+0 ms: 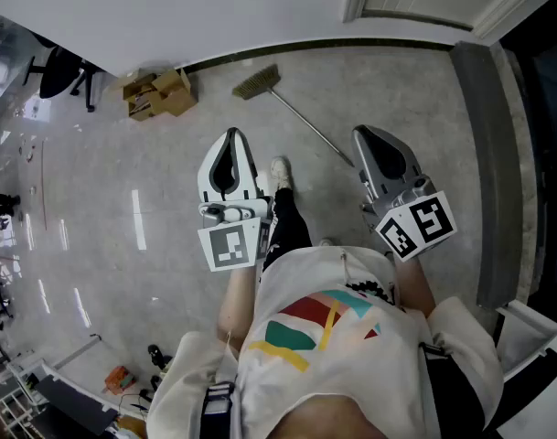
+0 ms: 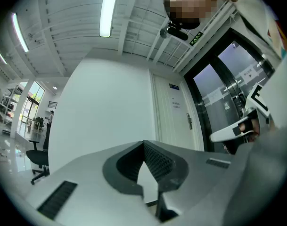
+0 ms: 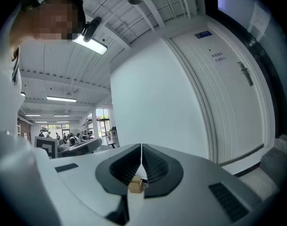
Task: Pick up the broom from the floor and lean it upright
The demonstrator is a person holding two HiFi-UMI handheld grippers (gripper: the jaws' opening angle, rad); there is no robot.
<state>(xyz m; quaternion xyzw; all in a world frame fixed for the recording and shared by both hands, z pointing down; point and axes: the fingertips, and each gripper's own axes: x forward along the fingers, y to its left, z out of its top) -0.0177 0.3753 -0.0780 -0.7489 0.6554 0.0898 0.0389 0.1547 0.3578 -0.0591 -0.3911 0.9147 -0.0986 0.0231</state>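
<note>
- The broom lies flat on the floor, its brush end near the wall and the cardboard boxes.
- The left tongs are closed together and empty.
- The right tongs are likewise closed and empty.

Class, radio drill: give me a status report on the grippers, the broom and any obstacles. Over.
Left gripper and right gripper both shut, empty. Broom flat on floor by wall, untouched. Cardboard boxes near its head, not touching.

crumpled cardboard boxes on the glossy grey floor, close by the white wall; black office chair to their left; white door with lever handle.
</note>
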